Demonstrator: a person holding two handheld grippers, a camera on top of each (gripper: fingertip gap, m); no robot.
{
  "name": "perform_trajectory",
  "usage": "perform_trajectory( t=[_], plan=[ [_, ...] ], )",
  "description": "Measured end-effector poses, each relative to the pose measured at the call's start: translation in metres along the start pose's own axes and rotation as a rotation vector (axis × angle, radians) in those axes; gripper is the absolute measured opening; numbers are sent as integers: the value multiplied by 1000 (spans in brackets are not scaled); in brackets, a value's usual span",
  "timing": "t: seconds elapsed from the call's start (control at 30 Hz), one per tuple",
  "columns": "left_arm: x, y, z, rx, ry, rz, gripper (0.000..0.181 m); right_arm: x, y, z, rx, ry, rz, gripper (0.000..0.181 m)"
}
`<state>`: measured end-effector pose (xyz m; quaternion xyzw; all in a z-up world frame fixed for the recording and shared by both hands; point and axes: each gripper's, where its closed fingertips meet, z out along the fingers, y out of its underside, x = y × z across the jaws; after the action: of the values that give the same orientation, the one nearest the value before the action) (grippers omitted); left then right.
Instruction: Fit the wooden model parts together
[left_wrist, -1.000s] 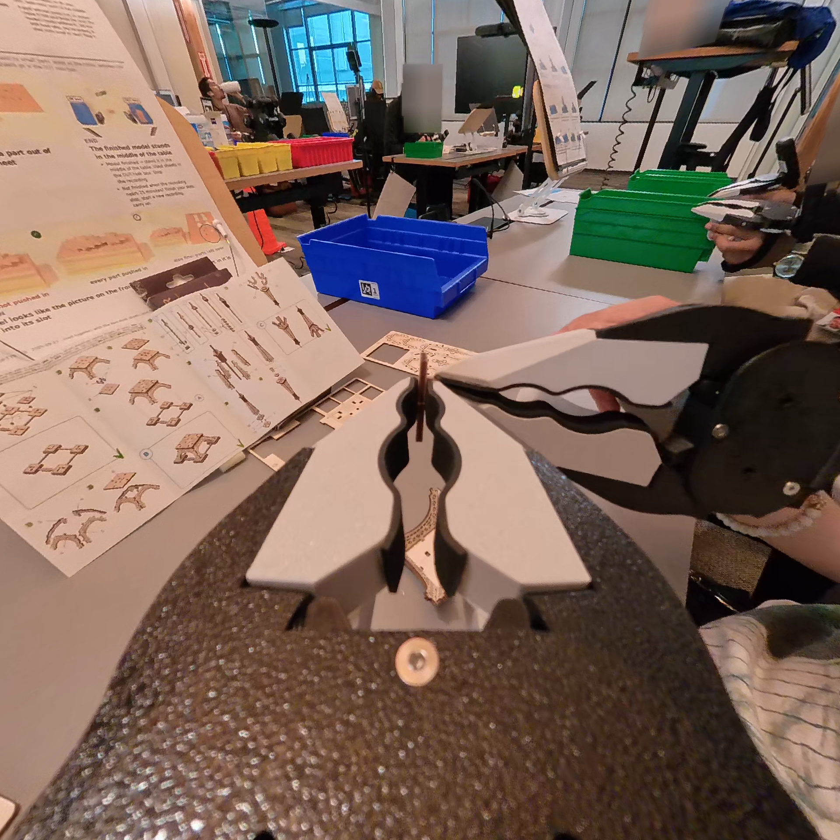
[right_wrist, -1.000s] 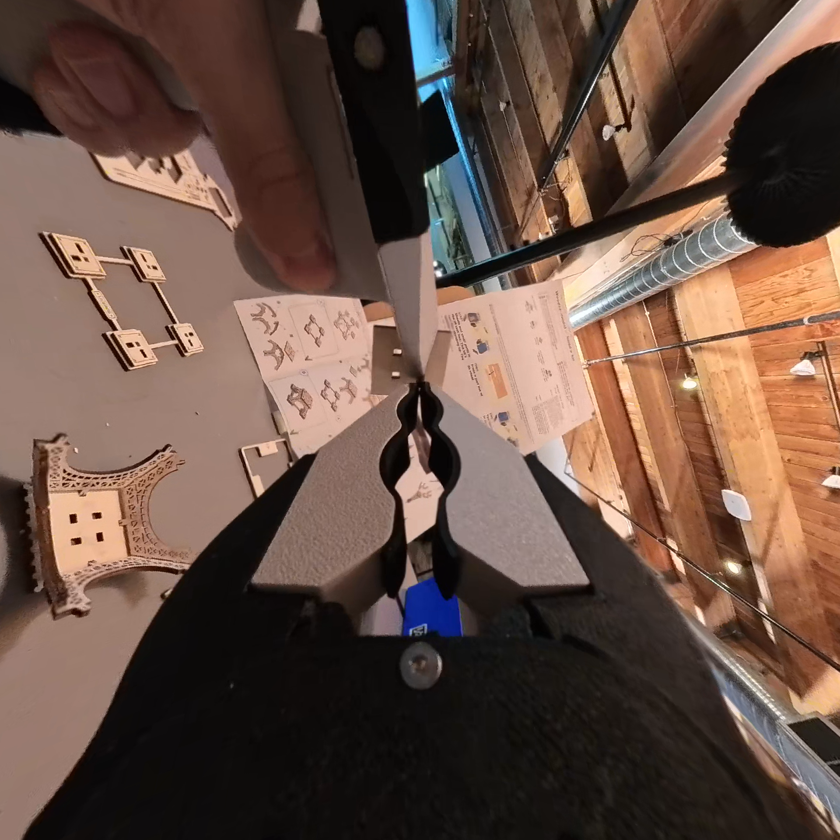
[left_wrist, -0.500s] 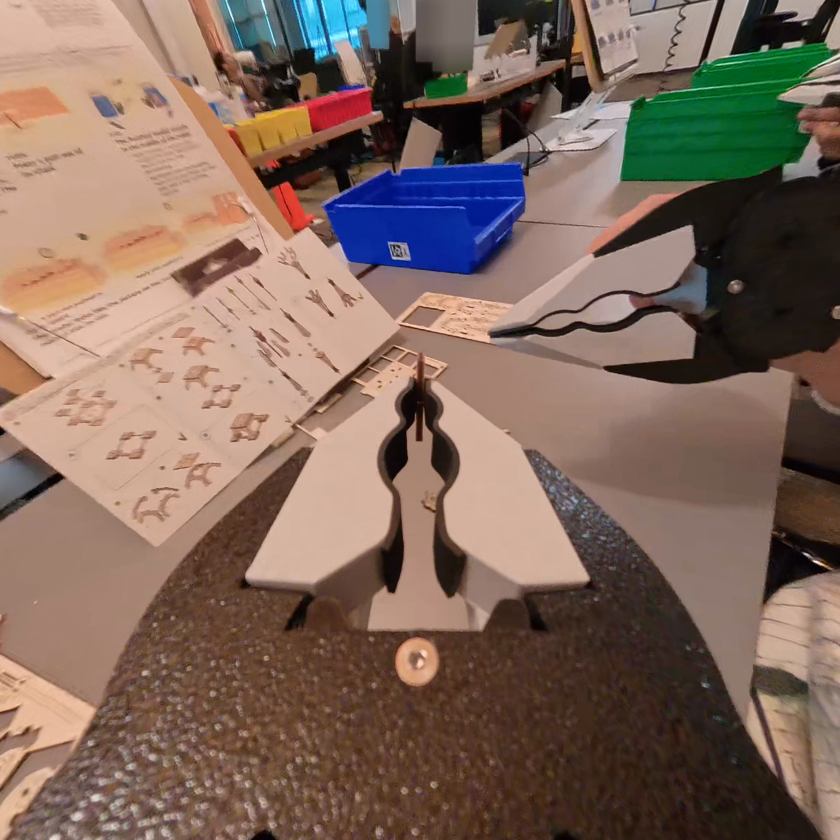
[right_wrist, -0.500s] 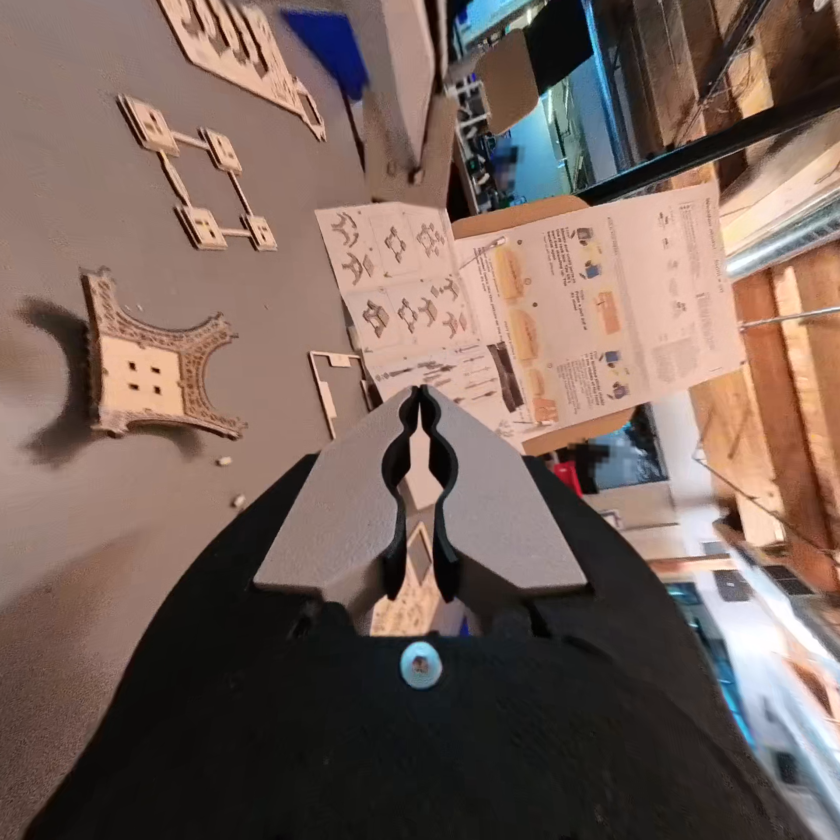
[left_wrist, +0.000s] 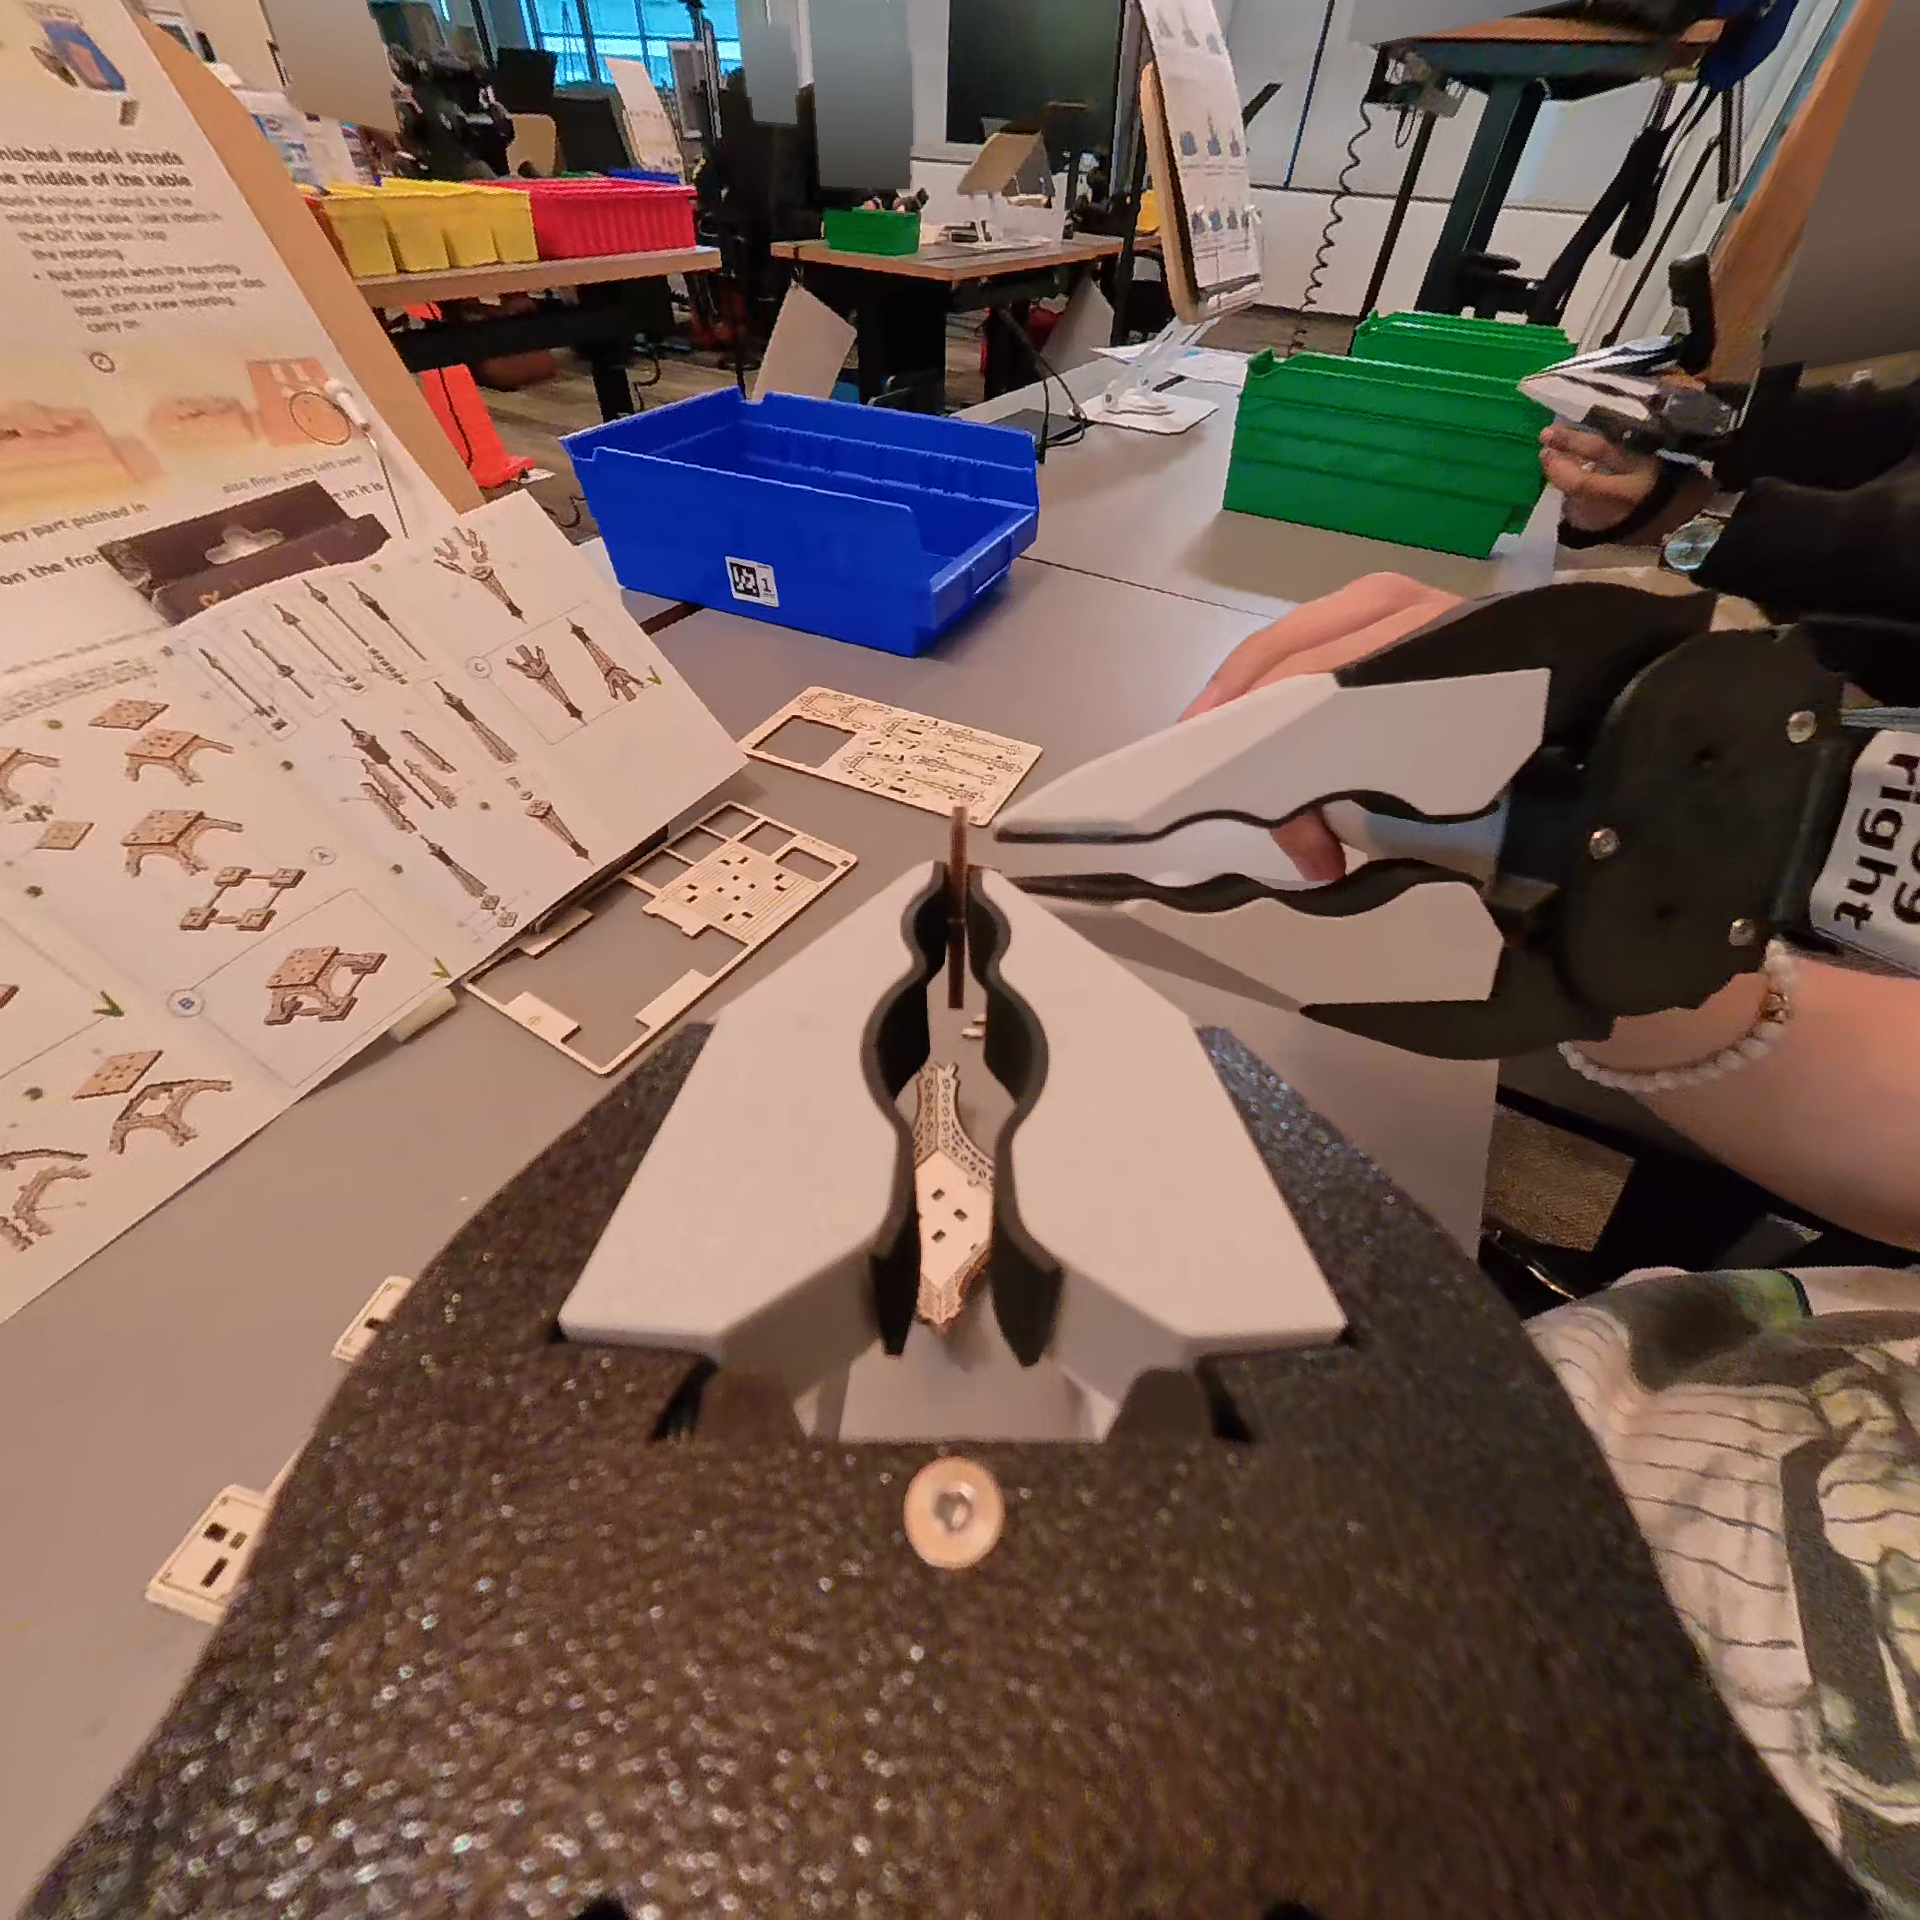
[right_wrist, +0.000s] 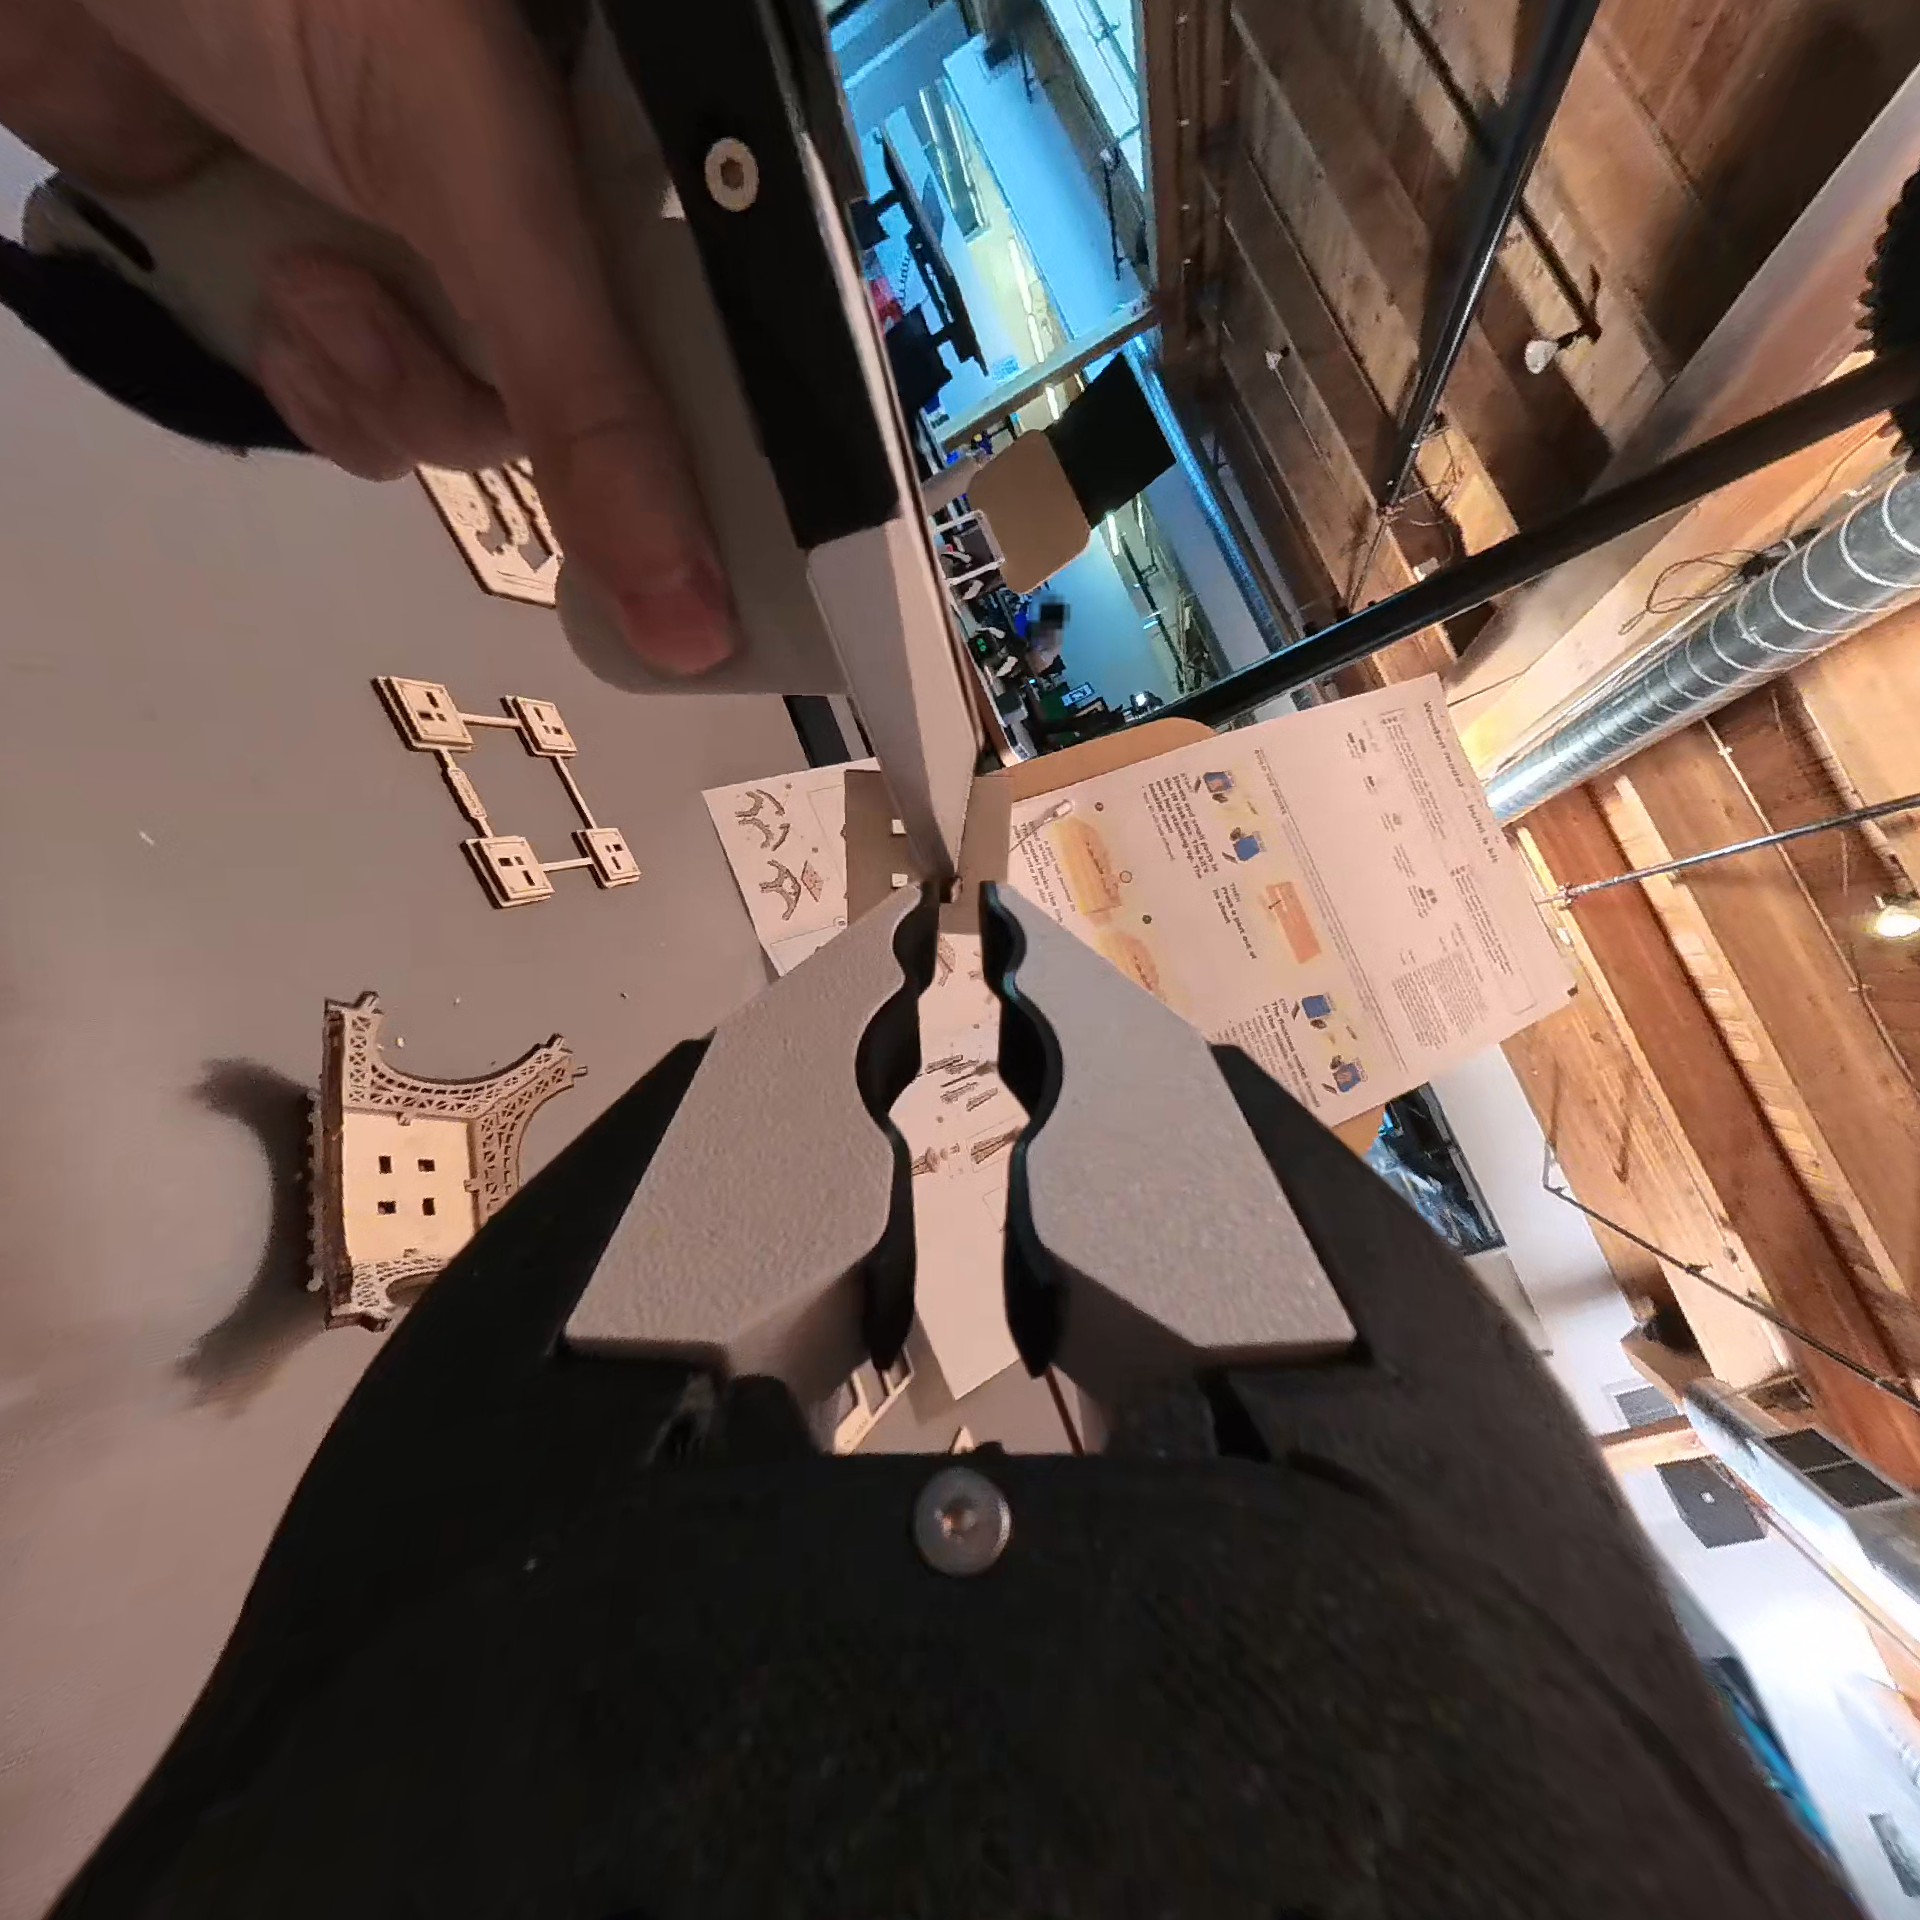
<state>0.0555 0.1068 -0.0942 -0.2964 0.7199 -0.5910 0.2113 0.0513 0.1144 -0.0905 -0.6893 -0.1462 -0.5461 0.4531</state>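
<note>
My left gripper (left_wrist: 956, 906) is shut on a thin flat wooden part (left_wrist: 956, 857), held upright and seen edge-on. In the right wrist view the left gripper (right_wrist: 940, 857) comes in from above with the part (right_wrist: 987, 831) at its tip. My right gripper (right_wrist: 951, 899) is slightly open, its tips right at the part's edge. It also shows in the left wrist view (left_wrist: 1010, 858), coming from the right. A wooden tower base (right_wrist: 405, 1174) and a square frame with four pads (right_wrist: 509, 790) lie on the grey table (right_wrist: 187, 727).
An instruction sheet (left_wrist: 312, 779) leans on a board at the left. Punched-out wooden sheets (left_wrist: 894, 748) lie beyond my grippers. A blue bin (left_wrist: 810, 520) and green bins (left_wrist: 1382, 457) stand farther back. Another person's gripper (left_wrist: 1600, 384) is at the far right. My two grippers' fingertips are within a few centimetres of each other.
The right gripper swung away from the left one, then came back to the held part, and its jaws now stand slightly apart. The left gripper stayed shut on the part.
</note>
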Motion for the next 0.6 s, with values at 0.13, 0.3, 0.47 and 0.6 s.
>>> perform_trajectory(
  t=[0.13,0.3,0.47,0.6],
  plan=[
    [-1,-2,-3,4,-2,-2,0,-1,-3,2,3,2,-36,4],
    [0,-3,-4,10,2,-10,0,0,-3,6,-5,-4,-24,3],
    [-4,1,-3,-32,-54,64,0,-2,1,10,-35,-79,58,1],
    [-3,-3,-5,-23,-58,50,0,1,-2,9,1,-87,173,1]
  ],
)
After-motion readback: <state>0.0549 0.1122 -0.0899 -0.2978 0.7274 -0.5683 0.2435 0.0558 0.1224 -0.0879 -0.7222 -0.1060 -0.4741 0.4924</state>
